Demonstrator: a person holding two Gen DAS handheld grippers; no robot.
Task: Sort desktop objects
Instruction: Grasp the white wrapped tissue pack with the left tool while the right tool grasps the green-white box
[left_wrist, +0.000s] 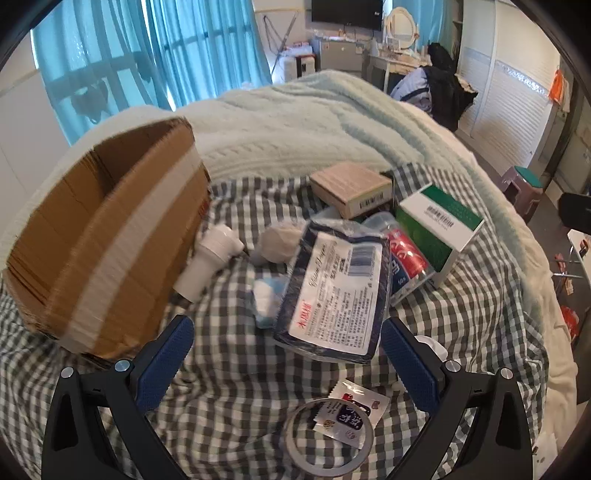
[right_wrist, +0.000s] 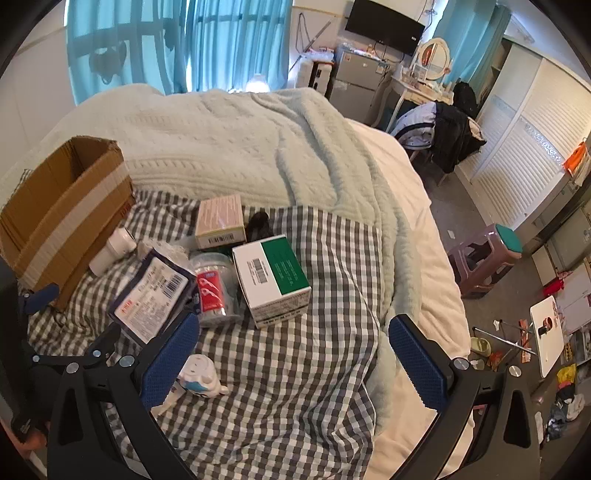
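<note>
An open cardboard box (left_wrist: 99, 236) (right_wrist: 62, 210) stands at the left on a checked cloth (left_wrist: 236, 369) (right_wrist: 295, 369). Beside it lie a white bottle (left_wrist: 210, 258) (right_wrist: 110, 251), a dark flat packet with a white label (left_wrist: 332, 291) (right_wrist: 151, 291), a clear tub with a red label (left_wrist: 406, 262) (right_wrist: 212, 291), a green-and-white carton (left_wrist: 439, 229) (right_wrist: 273, 280) and a beige carton (left_wrist: 351, 188) (right_wrist: 220, 219). My left gripper (left_wrist: 286, 363) is open, with the packet's near end just beyond its tips. A tape ring (left_wrist: 328, 435) and a sachet (left_wrist: 354, 411) lie under it. My right gripper (right_wrist: 295, 360) is open over bare cloth.
A pale knitted blanket (right_wrist: 258, 147) covers the bed behind the cloth. A small white-and-blue item (right_wrist: 201, 374) lies by the right gripper's left finger. The left gripper (right_wrist: 40, 295) shows at the right view's left edge. A stool (right_wrist: 487, 254) and floor clutter lie off the bed's right side.
</note>
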